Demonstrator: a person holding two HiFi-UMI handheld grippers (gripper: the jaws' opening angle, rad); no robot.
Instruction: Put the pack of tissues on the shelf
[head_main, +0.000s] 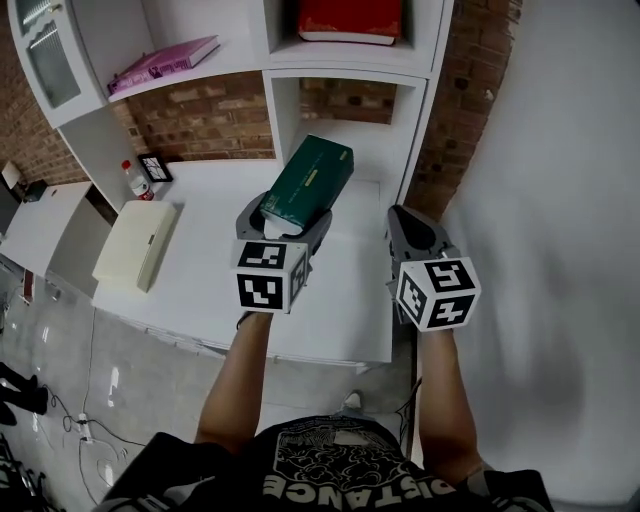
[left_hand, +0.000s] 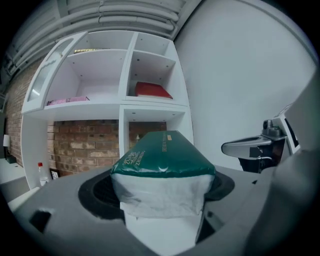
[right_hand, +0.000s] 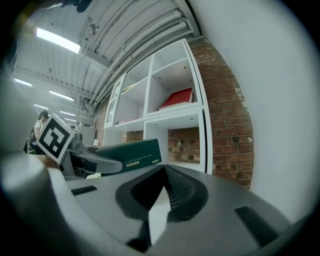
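Observation:
The pack of tissues (head_main: 307, 183) is a dark green block with white ends. It sticks up and forward out of my left gripper (head_main: 288, 224), which is shut on its near end. In the left gripper view the pack (left_hand: 161, 152) fills the middle, a jaw pressed on each side. It hangs in the air above the white counter (head_main: 205, 290), in front of the open lower cubby (head_main: 345, 110) of the white shelf unit. My right gripper (head_main: 412, 232) is beside it to the right, shut with nothing in it; its tips (right_hand: 163, 167) meet.
A red book (head_main: 350, 20) lies in the cubby above and a pink book (head_main: 165, 62) on the left shelf. On the counter stand a cream box (head_main: 137, 243), a small bottle (head_main: 135, 180) and a small frame (head_main: 155, 166). A white wall (head_main: 560, 200) runs close on the right.

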